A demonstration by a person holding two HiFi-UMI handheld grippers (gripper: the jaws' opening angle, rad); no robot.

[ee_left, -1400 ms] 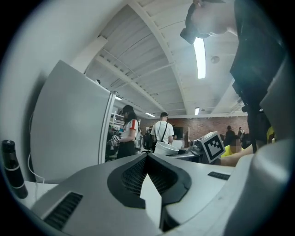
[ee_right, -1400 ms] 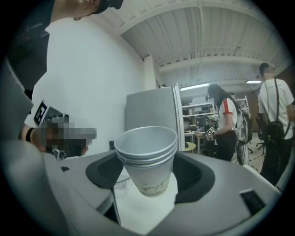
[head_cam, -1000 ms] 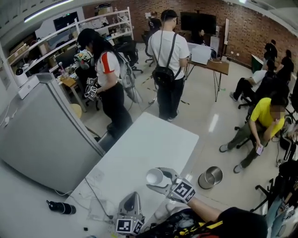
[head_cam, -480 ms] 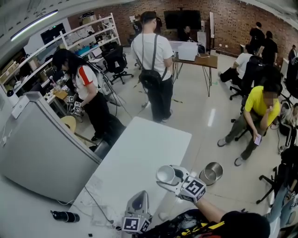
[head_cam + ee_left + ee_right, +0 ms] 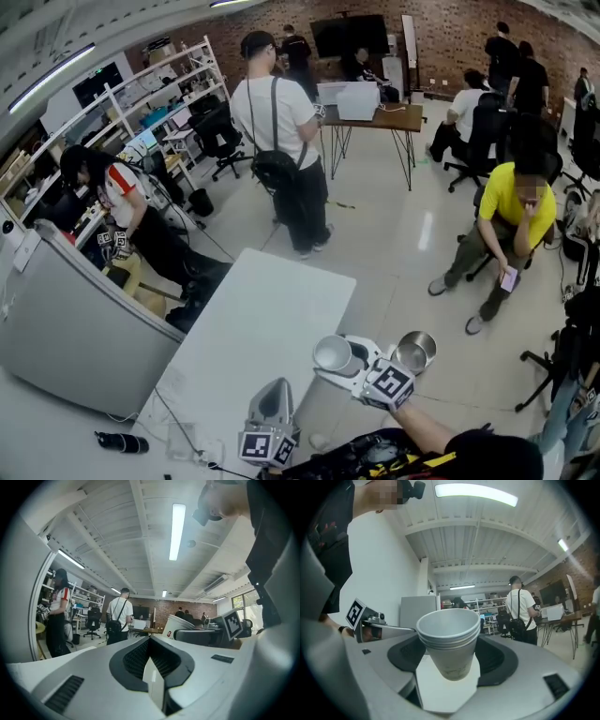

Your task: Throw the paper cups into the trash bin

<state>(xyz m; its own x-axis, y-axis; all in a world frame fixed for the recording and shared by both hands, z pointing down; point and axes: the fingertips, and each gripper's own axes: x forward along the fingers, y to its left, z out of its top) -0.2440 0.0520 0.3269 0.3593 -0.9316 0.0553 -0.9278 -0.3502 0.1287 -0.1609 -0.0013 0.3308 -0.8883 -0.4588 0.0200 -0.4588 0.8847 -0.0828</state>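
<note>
Right tool (image 5: 349, 364), three nested paper cups (image 5: 449, 639)

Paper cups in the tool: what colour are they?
The paper cups are white; the right gripper view shows them best.

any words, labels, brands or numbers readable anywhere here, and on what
None readable.
paper cups: faint print low on the side, too blurred to read; a small red mark in the left gripper view, too small.
marker cubes: black-and-white square patterns, no letters or numbers.
</note>
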